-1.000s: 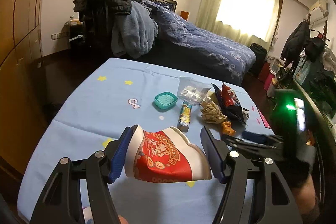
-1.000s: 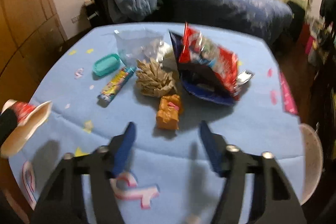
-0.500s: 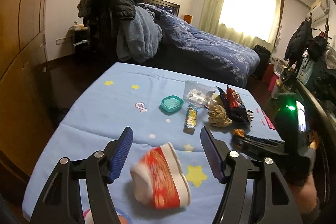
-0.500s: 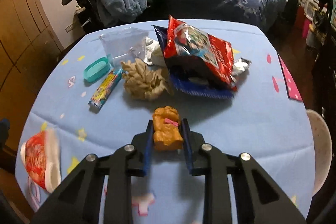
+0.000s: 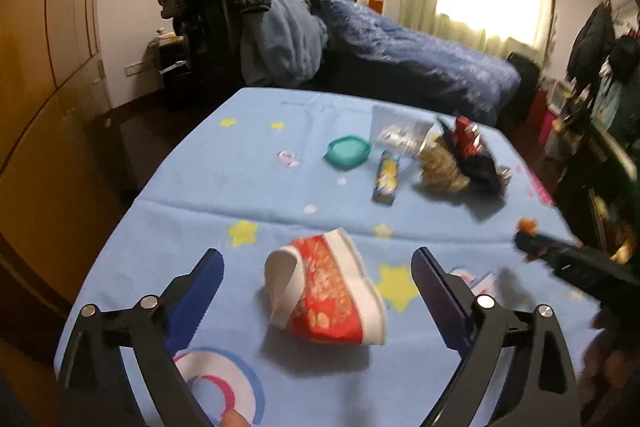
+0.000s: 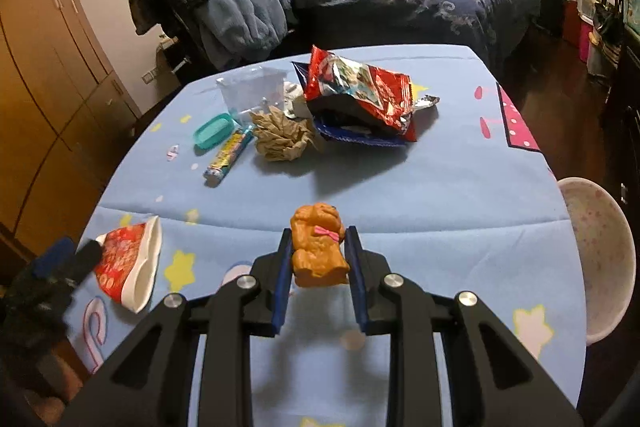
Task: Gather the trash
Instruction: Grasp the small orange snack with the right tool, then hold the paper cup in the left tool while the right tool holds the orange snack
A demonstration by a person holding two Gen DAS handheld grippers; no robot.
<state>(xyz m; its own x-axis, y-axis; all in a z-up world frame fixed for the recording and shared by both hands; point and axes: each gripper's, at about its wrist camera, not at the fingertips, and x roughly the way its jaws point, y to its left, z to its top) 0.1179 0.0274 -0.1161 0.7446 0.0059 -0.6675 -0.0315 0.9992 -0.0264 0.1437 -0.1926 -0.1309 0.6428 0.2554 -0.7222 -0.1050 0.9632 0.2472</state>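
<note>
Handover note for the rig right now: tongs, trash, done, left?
Left tongs: open, jaws have just been opening; the crushed red paper cup lies on the blue tablecloth between them, untouched.
Right tongs: shut on the orange dog figure, lifted clear of the cloth.
Still on the table: snack bags, crumpled brown paper, candy tube, teal lid, clear plastic tub.
White bin at the table's right edge.
Done: nothing visibly binned. Left: everything above.
</note>
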